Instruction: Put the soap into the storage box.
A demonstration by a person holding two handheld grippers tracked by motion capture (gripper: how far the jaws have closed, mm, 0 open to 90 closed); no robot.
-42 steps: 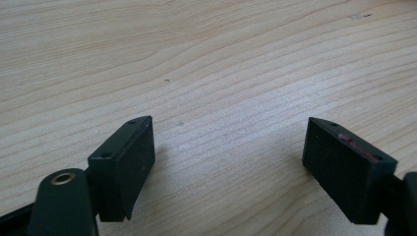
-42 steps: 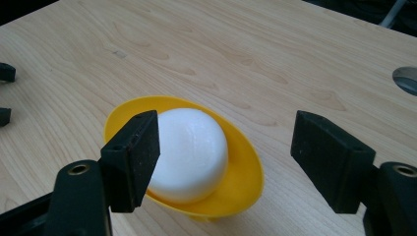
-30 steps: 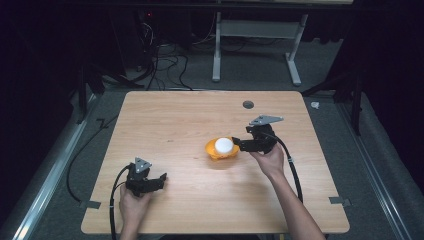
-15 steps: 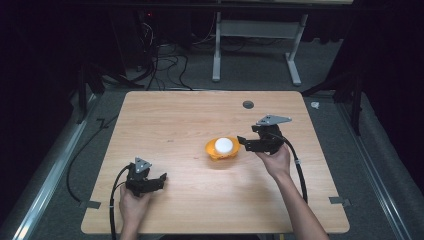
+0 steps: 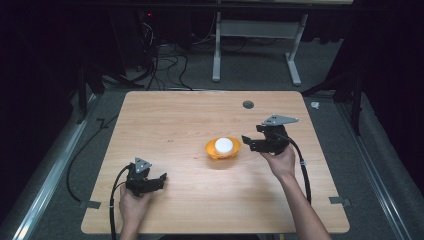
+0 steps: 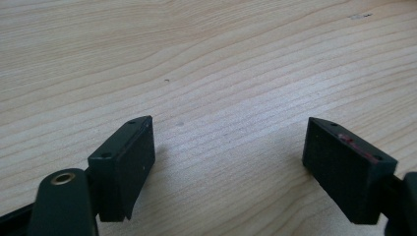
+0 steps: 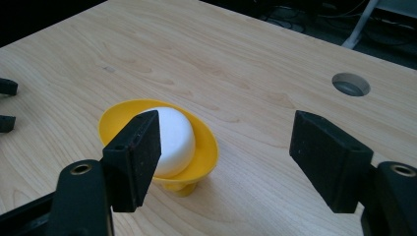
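A yellow bowl (image 5: 222, 150) holding a white round puck (image 5: 225, 145) stands right of the table's middle. My right gripper (image 5: 247, 142) hovers just right of it, open, jaws pointing at the bowl with a small gap between. In the right gripper view the bowl (image 7: 205, 147) and puck (image 7: 173, 139) sit behind the left jaw, and the right gripper (image 7: 227, 147) holds nothing. My left gripper (image 5: 161, 180) rests near the front left of the table, open. In the left gripper view the left gripper (image 6: 228, 147) has only bare wood between its jaws.
The wooden table (image 5: 180, 115) has a round cable hole (image 5: 248, 104) at the back right, also in the right gripper view as the hole (image 7: 350, 84). Behind the table stand a white desk frame (image 5: 256, 30) and floor cables (image 5: 160, 60).
My right gripper has drawn back a little to the right, away from the bowl. The left gripper, bowl and puck have stayed put.
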